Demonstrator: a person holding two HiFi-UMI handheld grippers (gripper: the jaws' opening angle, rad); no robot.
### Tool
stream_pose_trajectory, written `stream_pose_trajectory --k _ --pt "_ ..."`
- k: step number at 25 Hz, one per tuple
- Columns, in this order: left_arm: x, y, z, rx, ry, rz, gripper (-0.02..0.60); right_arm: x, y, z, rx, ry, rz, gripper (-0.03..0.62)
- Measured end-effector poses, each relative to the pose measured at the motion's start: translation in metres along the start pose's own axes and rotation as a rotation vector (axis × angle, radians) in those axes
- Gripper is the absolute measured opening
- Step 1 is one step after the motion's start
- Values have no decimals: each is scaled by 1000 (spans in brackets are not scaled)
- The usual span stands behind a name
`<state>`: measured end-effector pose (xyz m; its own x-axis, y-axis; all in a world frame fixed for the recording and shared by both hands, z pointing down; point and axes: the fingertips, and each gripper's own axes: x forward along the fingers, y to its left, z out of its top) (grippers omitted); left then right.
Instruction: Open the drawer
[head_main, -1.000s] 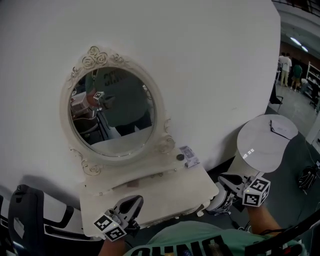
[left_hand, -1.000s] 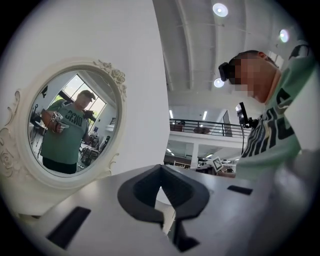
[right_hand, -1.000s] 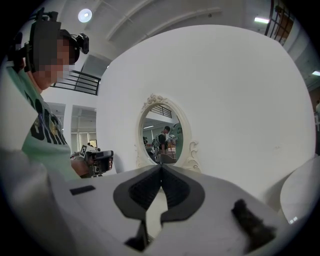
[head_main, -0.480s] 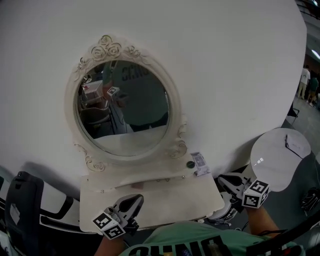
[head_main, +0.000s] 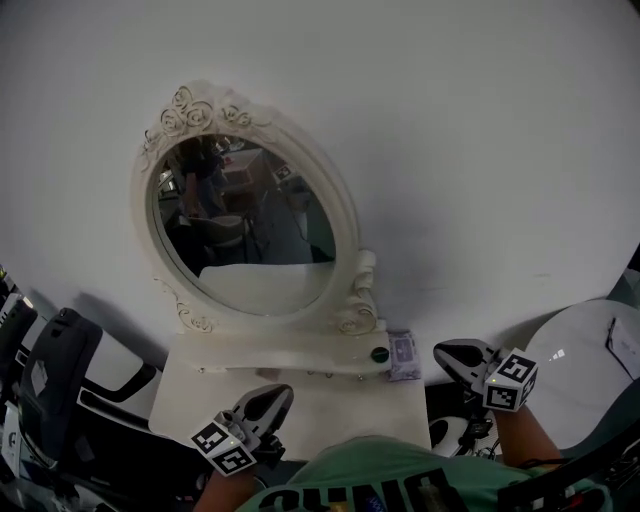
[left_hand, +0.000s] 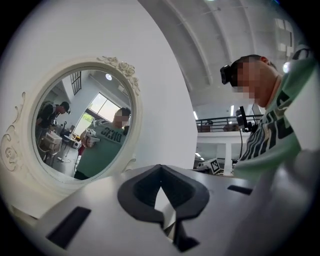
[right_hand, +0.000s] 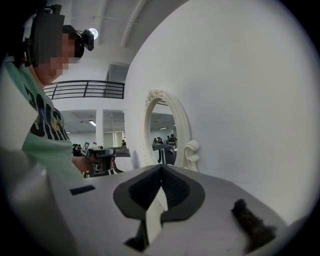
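Observation:
A white dressing table (head_main: 345, 408) with an oval mirror (head_main: 245, 225) stands against the white wall. A low row of small drawers with tiny knobs (head_main: 322, 374) runs under the mirror's shelf, and they look closed. My left gripper (head_main: 274, 394) is shut and holds nothing, hovering over the table's near left edge. My right gripper (head_main: 447, 352) hangs beside the table's right end, jaws together and nothing in them. The left gripper view has my left gripper (left_hand: 160, 168) facing the mirror (left_hand: 82, 125). The right gripper view has my right gripper (right_hand: 161, 168) seeing the mirror (right_hand: 165, 135) edge-on.
A dark round knob-like thing (head_main: 379, 354) and a small patterned box (head_main: 403, 352) sit on the shelf's right end. A round white table (head_main: 590, 360) stands at the right. A black chair (head_main: 60, 380) stands at the left. The person's green shirt (head_main: 380, 480) fills the bottom.
The view has swung right, so the dressing table now lies straight ahead between both grippers. The right gripper, earlier near the round table, is now by the dressing table's right end.

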<state>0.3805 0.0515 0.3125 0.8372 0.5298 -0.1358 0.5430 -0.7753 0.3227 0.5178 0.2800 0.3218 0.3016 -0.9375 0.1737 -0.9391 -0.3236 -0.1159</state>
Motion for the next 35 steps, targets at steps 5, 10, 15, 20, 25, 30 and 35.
stream_pose_trajectory --k 5,10,15,20,25,30,35 --pt "21 -16 -6 26 24 41 9 -7 -28 -10 35 5 40 12" --pt "17 -2 0 27 4 82 9 3 -37 -10 39 -3 53 12" --pt "7 14 4 46 1 109 9 27 -28 -15 55 7 89 11" --pt "-11 23 5 30 -24 196 9 56 -19 -9 26 22 161 11" --pt "-35 25 0 25 -49 314 9 89 -2 -13 -8 69 276 11" --pt "-71 13 -14 -6 -67 464 9 120 23 -22 -13 103 430 12" --pt "-108 0 -30 -25 -65 593 9 168 62 -34 -4 124 585 12"
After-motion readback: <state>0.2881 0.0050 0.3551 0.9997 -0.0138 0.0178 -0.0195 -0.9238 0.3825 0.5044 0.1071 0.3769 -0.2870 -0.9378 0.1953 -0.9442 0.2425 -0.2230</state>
